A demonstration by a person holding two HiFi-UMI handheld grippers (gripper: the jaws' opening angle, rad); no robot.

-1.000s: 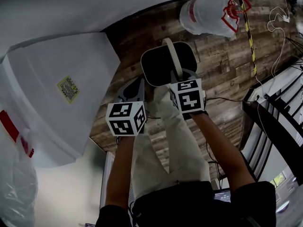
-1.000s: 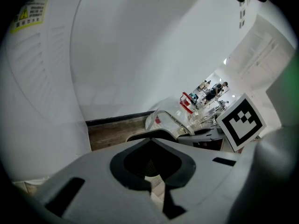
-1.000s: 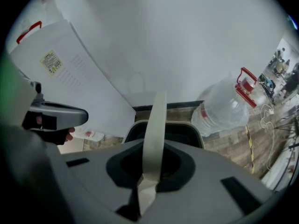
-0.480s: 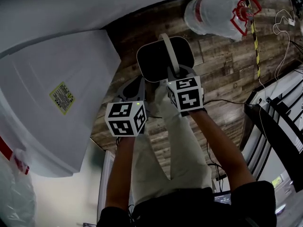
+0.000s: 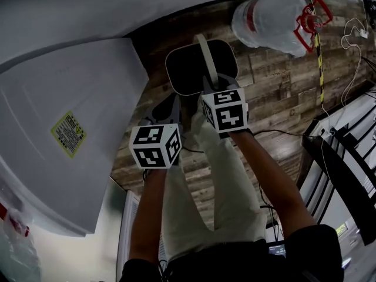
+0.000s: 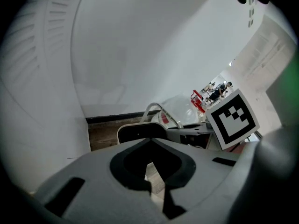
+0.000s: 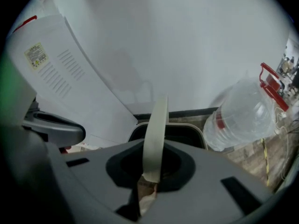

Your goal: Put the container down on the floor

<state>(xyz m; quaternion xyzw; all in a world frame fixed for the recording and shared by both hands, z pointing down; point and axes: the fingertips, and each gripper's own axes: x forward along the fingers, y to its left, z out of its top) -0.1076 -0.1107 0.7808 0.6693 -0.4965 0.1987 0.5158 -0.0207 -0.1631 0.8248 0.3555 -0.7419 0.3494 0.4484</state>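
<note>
A black container (image 5: pixel 191 69) with a cream rim and a cream bail handle (image 5: pixel 205 54) hangs over the wood floor (image 5: pixel 276 93), in front of the person's legs. My right gripper (image 5: pixel 214 82) is shut on that handle, which runs upright between its jaws in the right gripper view as the handle (image 7: pixel 155 129); the container's rim (image 7: pixel 189 127) shows behind. My left gripper (image 5: pixel 169 109) hovers just left of the container, its jaws together with nothing in them. Its own view shows the left gripper (image 6: pixel 156 183), the container (image 6: pixel 140 132) ahead, and whether the container touches the floor is hidden.
A large clear water bottle (image 5: pixel 273 16) with a red carrier lies on the floor beyond and to the right, also seen as the bottle (image 7: pixel 245 113). A big white appliance (image 5: pixel 64 128) fills the left. A black rack (image 5: pixel 341 151) and cables stand at the right.
My right gripper and the container have shifted a little away from me and to the left in the head view. The left gripper has stayed about where it was.
</note>
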